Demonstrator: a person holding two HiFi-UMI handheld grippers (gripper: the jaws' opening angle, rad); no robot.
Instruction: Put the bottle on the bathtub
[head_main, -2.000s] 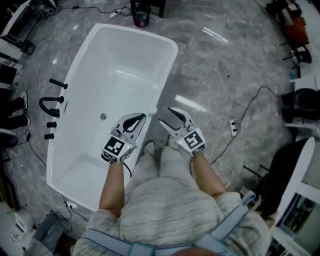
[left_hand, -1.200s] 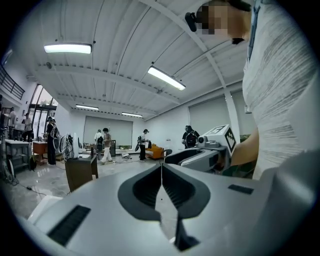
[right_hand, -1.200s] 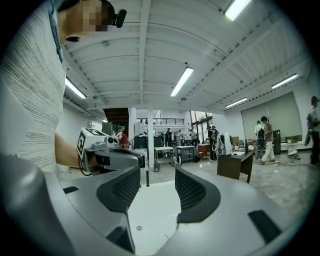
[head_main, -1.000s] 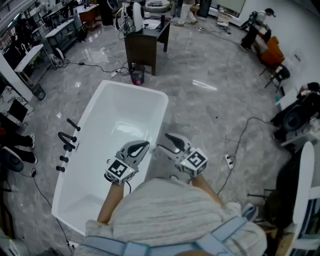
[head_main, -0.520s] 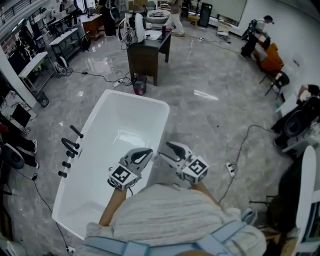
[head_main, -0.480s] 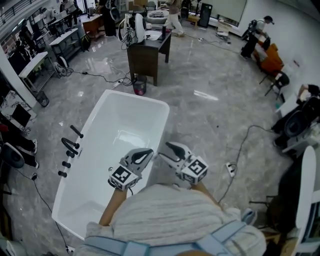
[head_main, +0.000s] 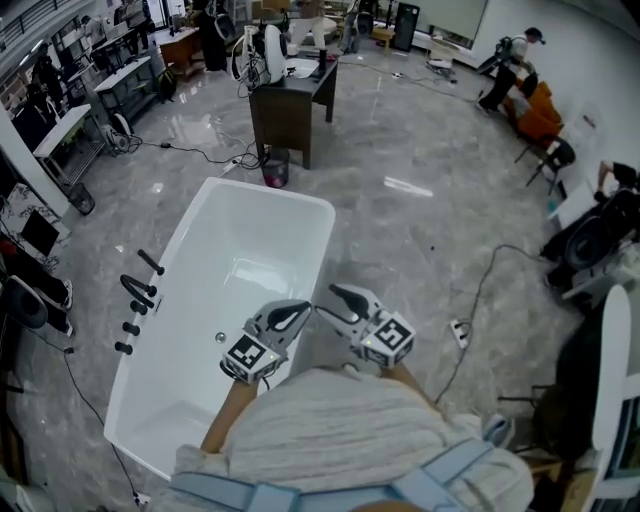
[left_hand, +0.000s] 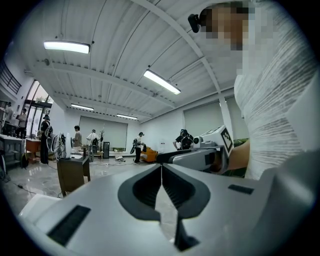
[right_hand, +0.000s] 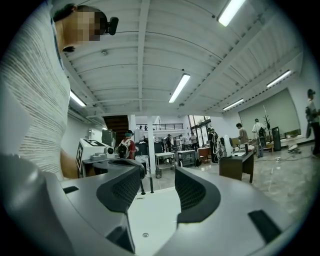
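Observation:
The white bathtub (head_main: 190, 290) stands on the grey floor just ahead and to the left of me, and nothing lies in it. No bottle shows in any view. My left gripper (head_main: 298, 309) hovers over the tub's near right rim, its jaws pressed together with nothing between them (left_hand: 161, 166). Beside it, my right gripper (head_main: 327, 300) is open and holds nothing; in the right gripper view (right_hand: 157, 176) the tub's white floor (right_hand: 150, 210) shows through the gap. Both grippers point level, close together.
Black tap fittings (head_main: 135, 290) stand on the floor left of the tub. A dark desk (head_main: 290, 100) and a small red bin (head_main: 272, 178) are beyond its far end. A cable and power strip (head_main: 459, 328) lie on the floor to the right. People stand far back.
The head view has tipped up from the tub, so more of the room shows. Both grippers keep their pose in front of the person, left shut and right open.

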